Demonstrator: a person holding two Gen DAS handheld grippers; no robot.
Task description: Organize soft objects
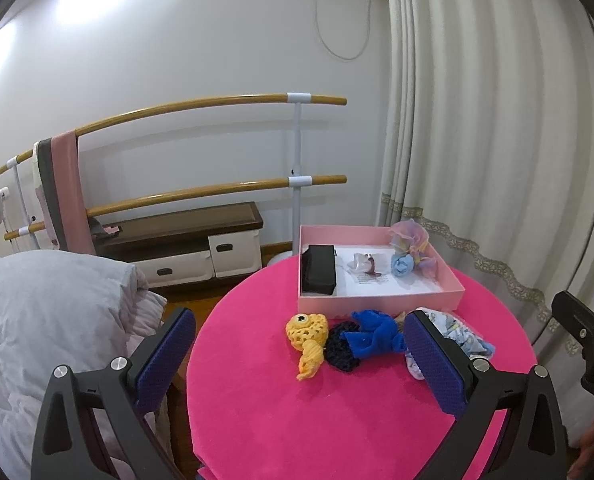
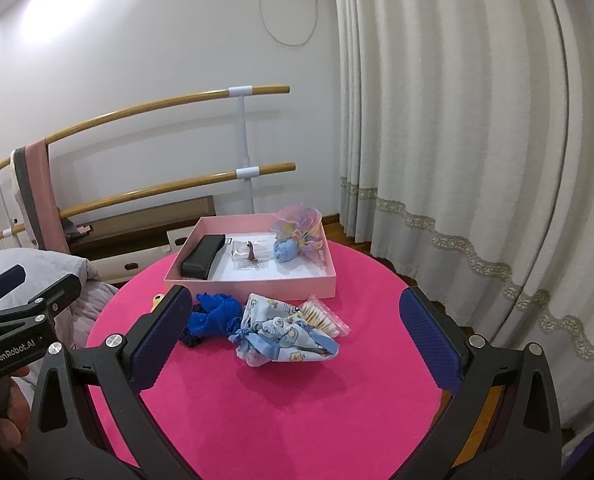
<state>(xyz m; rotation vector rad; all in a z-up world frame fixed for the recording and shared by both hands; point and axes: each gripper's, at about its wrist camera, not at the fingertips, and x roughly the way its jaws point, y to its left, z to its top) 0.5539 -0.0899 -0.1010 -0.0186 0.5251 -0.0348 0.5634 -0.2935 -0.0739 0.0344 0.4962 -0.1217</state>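
On the round pink table (image 1: 297, 420) lie a yellow crochet toy (image 1: 307, 336), a dark crochet piece (image 1: 339, 350), a blue mesh cloth (image 1: 373, 334) (image 2: 213, 314) and a light blue printed cloth (image 2: 285, 334) (image 1: 463, 338). A pink box (image 1: 377, 304) (image 2: 253, 282) behind them holds a black case (image 1: 317, 269), a small clear packet (image 1: 365, 265), a blue fabric flower (image 1: 401, 265) and a pastel tulle bundle (image 1: 411, 236). My left gripper (image 1: 301, 360) is open, above the table before the toys. My right gripper (image 2: 295, 338) is open, before the printed cloth.
A bag of cotton swabs (image 2: 323, 314) lies beside the printed cloth. A grey duvet (image 1: 49, 340) lies left of the table. A ballet barre (image 1: 217, 104), a low cabinet (image 1: 185, 248) and curtains (image 1: 477, 140) stand behind.
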